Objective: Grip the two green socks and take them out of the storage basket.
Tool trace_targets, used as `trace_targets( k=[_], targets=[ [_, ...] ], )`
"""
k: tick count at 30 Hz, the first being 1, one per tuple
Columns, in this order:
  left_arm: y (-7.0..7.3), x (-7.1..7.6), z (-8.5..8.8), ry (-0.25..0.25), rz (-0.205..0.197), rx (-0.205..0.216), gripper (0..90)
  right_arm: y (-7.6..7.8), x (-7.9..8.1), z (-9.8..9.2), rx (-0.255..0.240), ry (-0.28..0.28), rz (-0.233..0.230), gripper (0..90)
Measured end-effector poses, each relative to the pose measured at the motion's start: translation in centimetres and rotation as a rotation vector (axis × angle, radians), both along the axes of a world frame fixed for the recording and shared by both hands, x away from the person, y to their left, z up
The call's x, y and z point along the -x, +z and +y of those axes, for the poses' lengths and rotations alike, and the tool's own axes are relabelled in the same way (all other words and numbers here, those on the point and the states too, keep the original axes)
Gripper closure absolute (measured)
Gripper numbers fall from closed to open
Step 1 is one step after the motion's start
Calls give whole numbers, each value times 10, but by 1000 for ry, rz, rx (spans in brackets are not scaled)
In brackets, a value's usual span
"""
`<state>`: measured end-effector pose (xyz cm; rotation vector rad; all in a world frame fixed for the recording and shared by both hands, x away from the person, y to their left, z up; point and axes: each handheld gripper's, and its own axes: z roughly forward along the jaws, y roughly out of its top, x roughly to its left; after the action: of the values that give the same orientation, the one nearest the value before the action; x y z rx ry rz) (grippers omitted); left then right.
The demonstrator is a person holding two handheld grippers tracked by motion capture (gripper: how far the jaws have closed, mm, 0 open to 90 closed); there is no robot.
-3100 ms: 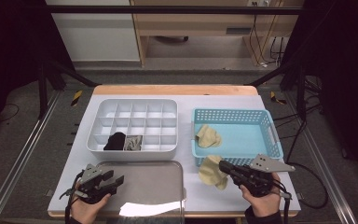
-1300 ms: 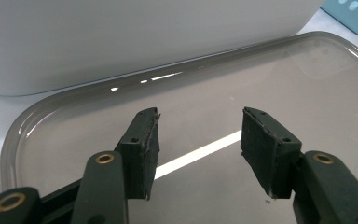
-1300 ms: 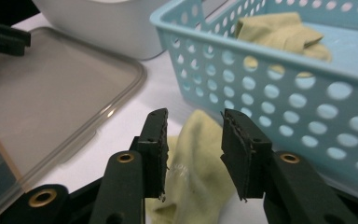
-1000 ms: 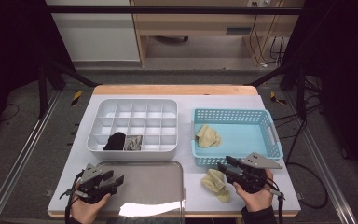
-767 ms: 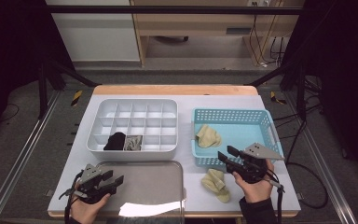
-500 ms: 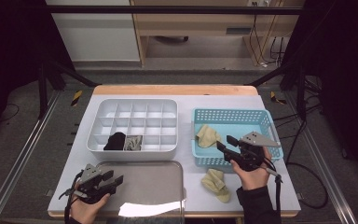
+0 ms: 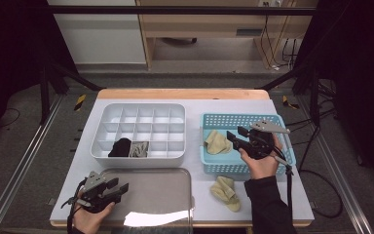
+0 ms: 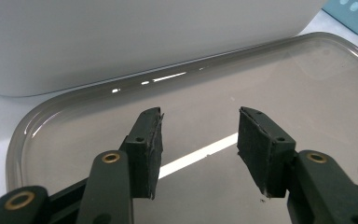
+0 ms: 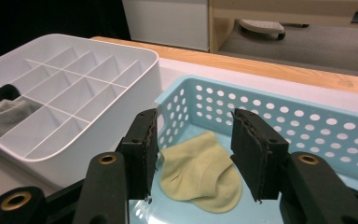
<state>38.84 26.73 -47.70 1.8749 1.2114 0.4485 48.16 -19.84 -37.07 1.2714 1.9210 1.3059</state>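
Two yellow socks are in play as I work at pairing them: one sock (image 7: 218, 143) lies in the blue basket (image 7: 277, 123), its mate (image 7: 226, 191) on the desk (image 7: 292, 195) just in front of the basket. My right gripper (image 7: 237, 138) hangs over the basket with nothing between its fingers (image 9: 140, 154), which stand apart at a middling gap and have just been opening. From the right gripper view, the basket sock sits beyond and below the fingertips, framed in the gap between them but not touched. I judge the step in hand to be the reach for that sock; the next move calls for dipping down over the basket's near wall, straddling the bunched fabric and closing on it without catching the perforated rim. My left gripper (image 7: 118, 188) rests low over the grey tray (image 7: 175, 175), fingers (image 8: 145, 149) fairly wide and empty, near the white organiser (image 7: 141, 109), which holds a black sock (image 7: 121, 146) and a grey one (image 7: 138, 149).
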Motion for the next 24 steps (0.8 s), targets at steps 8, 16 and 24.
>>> trace_targets(
  k=[8,16,24],
  targets=[
    [-1,0,0,-3,5,-1,485,-2,-26,1,23,-33,28,513],
    [-1,-1,-1,-5,8,0,484,-4,-46,8,29,-37,40,508],
    [-1,-1,-1,-6,10,2,483,-12,-63,14,26,-53,73,507]
  ],
)
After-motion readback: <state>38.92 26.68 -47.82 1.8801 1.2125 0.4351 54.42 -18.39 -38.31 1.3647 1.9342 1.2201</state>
